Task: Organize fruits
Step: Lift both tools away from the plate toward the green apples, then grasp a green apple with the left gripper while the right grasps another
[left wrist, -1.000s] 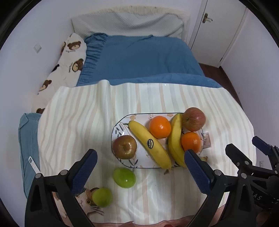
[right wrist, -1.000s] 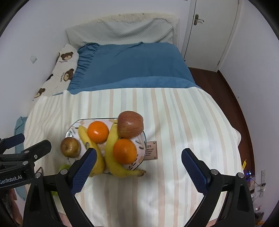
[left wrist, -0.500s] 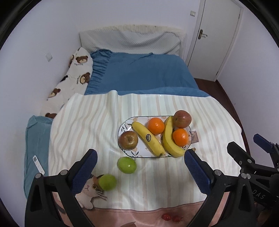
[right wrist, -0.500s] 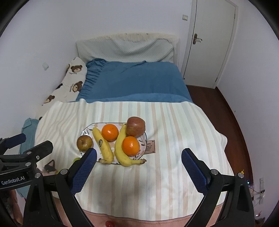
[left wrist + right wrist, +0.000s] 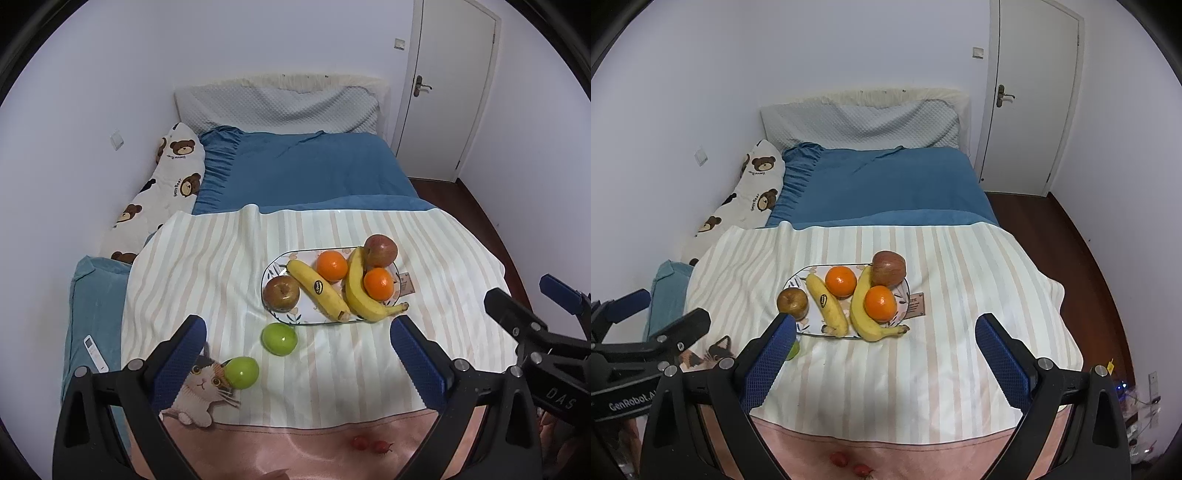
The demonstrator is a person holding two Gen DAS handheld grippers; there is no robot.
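Note:
An oval plate (image 5: 275,264) (image 5: 905,291) sits on a striped blanket (image 5: 207,273) on the bed. It holds two bananas (image 5: 319,291), two oranges (image 5: 332,265), a red apple (image 5: 380,250) and a brownish apple (image 5: 281,292). Two green apples (image 5: 279,338) (image 5: 242,372) lie on the blanket in front of the plate's left end. My left gripper (image 5: 297,363) is open and empty, high above the near blanket. My right gripper (image 5: 884,363) is open and empty, also held back from the plate.
A blue sheet (image 5: 306,173), a grey pillow (image 5: 277,107) and a bear-print pillow (image 5: 162,195) lie beyond. A remote (image 5: 95,352) lies on a teal cushion at left. Small red fruits (image 5: 369,444) lie on the pink cover nearby. A door (image 5: 447,85) stands at right.
Both grippers have pulled back and up from the plate, so the fruit looks smaller and the bed's near edge and the red fruits have come into view. Both stay open.

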